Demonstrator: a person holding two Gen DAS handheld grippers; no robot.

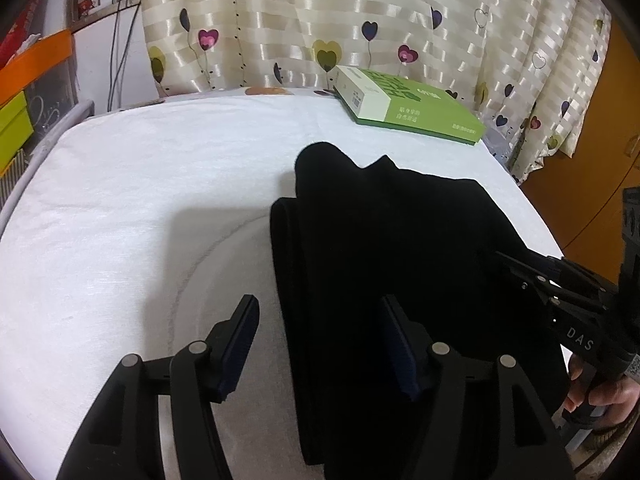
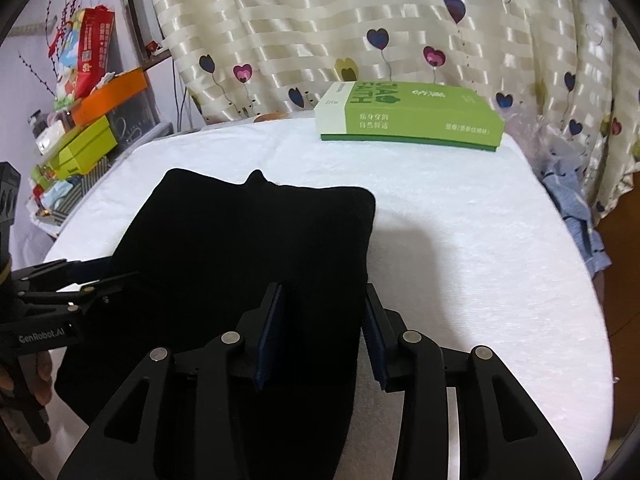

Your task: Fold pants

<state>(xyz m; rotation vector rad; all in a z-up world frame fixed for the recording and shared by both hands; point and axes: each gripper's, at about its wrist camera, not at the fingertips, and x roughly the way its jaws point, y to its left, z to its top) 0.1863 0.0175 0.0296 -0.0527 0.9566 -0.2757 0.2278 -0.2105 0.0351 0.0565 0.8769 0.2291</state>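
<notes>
Pants point(image 1: 384, 248), black and already doubled into a long thick bundle, lie on the white-covered surface point(image 1: 140, 200), running from the near edge toward the far side, where a rounded fold and a small peak of cloth end the bundle. In the left wrist view the left hand-held gripper point(image 1: 318, 346) has its jaws spread wide; the left fingertip sits over bare white cloth and the right one over the black fabric, so the bundle's left edge lies between them, and nothing is clamped. In the right wrist view the right hand-held gripper point(image 2: 322, 334) is likewise released, jaws apart, straddling the right edge of the pants point(image 2: 248, 256): one pad over the fabric, the other over the white cover just beside it. Whether either pad touches the cloth cannot be told. Each gripper shows at the edge of the other's view, held in a person's hand. A green box point(image 2: 408, 118) rests at the far side of the surface, well apart from the pants, in front of a striped curtain point(image 1: 360, 20) printed with hearts
</notes>
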